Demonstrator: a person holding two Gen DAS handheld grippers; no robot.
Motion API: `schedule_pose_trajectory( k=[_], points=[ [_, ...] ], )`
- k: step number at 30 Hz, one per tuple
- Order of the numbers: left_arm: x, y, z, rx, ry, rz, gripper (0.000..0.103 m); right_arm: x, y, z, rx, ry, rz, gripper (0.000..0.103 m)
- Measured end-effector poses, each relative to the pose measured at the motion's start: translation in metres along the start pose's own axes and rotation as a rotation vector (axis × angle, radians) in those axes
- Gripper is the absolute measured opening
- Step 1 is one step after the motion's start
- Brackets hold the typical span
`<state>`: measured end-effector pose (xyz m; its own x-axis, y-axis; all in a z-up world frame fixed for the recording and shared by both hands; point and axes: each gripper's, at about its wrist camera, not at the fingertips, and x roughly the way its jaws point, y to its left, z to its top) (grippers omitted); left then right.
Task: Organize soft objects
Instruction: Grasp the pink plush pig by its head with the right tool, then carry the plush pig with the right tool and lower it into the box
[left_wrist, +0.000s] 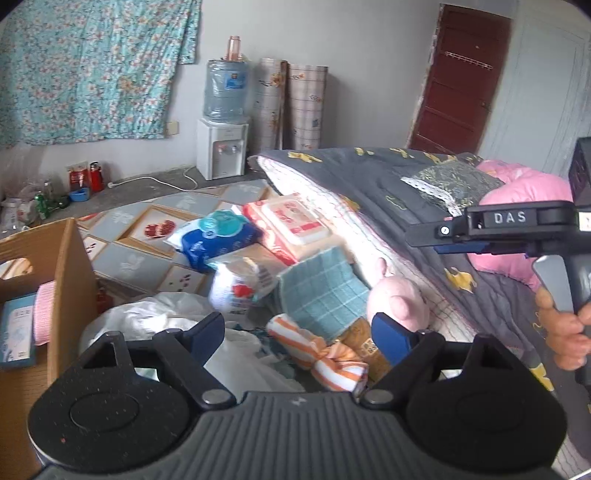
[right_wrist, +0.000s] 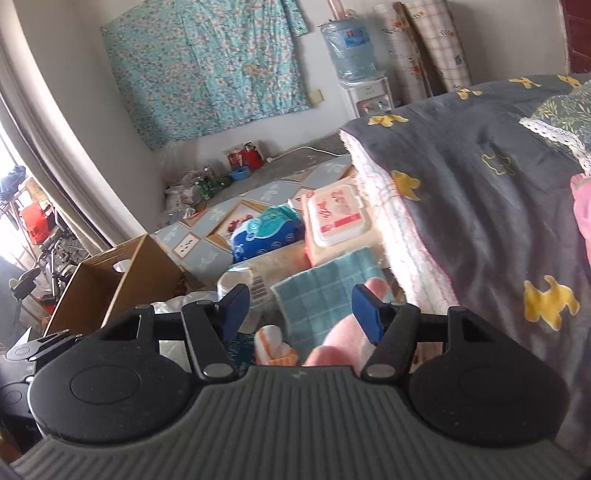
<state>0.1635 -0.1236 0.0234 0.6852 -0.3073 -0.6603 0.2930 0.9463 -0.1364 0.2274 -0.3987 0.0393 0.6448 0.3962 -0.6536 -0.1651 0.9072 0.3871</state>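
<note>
A heap of soft things lies on the floor beside the bed. In it are a pink plush pig, a teal checked cloth, an orange striped towel and a white plastic bag. My left gripper hangs open above the heap, with nothing between its fingers. My right gripper is open too, over the teal cloth, the striped towel and the blurred pig. In the left wrist view the right gripper shows side-on, held by a hand.
An open cardboard box at the left holds a pink cloth and a blue pack. Wet wipes, a blue pack and a tissue pack lie behind the heap. The bed's grey quilt fills the right; a water dispenser stands at the wall.
</note>
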Motion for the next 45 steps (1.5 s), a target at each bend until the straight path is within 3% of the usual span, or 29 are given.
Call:
schedule_pose_trajectory(
  k=[7,14,17,19,23,27,37,45],
  points=[
    [0.049,-0.044,-0.002,0.040,0.000,-0.123,0.082,0.040,-0.036,0.015,0.003,0.086,-0.020,0.060],
    [0.097,-0.067,0.000,0.054,0.086,-0.209,0.082,0.095,-0.055,0.020,0.020,0.198,0.014,0.051],
    [0.113,-0.071,-0.001,0.047,0.121,-0.222,0.082,0.110,-0.061,0.017,0.022,0.230,0.023,0.040],
    [0.122,-0.071,-0.002,0.042,0.139,-0.233,0.082,0.116,-0.063,0.015,0.025,0.246,0.049,0.024],
    [0.132,-0.073,-0.003,0.037,0.152,-0.242,0.080,0.111,-0.060,0.012,-0.001,0.234,0.077,0.016],
    [0.138,-0.077,-0.003,0.038,0.170,-0.239,0.062,0.098,-0.058,0.012,-0.002,0.215,0.114,0.012],
    [0.105,-0.073,-0.003,0.003,0.124,-0.216,0.057,0.044,-0.015,0.017,-0.083,0.151,0.168,0.011],
    [0.026,-0.030,0.014,-0.129,-0.040,-0.143,0.056,0.008,0.093,0.042,-0.289,0.076,0.298,0.011]
  ],
)
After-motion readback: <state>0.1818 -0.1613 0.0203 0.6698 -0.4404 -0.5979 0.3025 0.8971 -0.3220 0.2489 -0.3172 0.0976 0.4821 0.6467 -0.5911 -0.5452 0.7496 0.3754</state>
